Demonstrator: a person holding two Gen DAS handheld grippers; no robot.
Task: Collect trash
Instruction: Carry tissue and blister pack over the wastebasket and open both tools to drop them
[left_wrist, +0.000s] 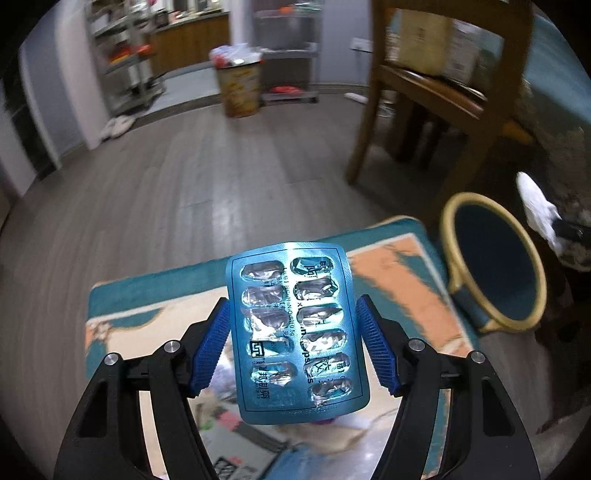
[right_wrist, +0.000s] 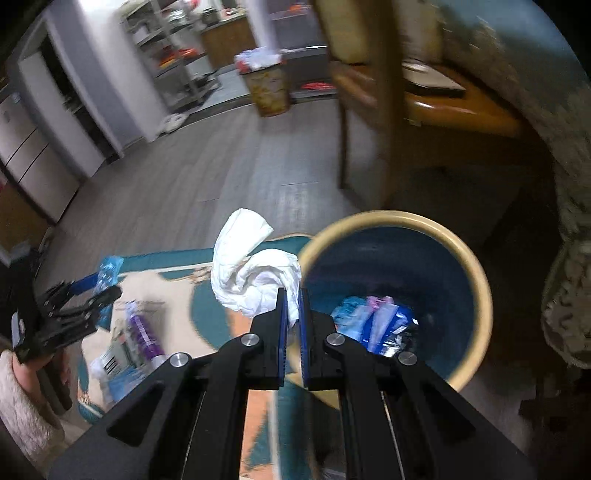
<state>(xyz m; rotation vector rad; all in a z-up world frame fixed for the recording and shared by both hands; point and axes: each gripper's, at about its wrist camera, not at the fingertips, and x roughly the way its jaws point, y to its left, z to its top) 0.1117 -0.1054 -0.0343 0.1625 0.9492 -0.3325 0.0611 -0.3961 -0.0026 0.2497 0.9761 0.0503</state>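
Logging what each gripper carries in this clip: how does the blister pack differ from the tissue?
The blister pack is a flat, stiff blue foil sheet with its pockets burst; the tissue is white, soft and crumpled. The left gripper clamps the pack by its side edges over the rug; the right gripper pinches the tissue's end beside the bin. Both are held trash, not yet binned.

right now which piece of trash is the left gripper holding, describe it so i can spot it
Above the teal and peach rug, left of the blue bin, the left gripper clamps a blue foil blister pack. Its burst, empty pill pockets distinguish it from the white tissue.
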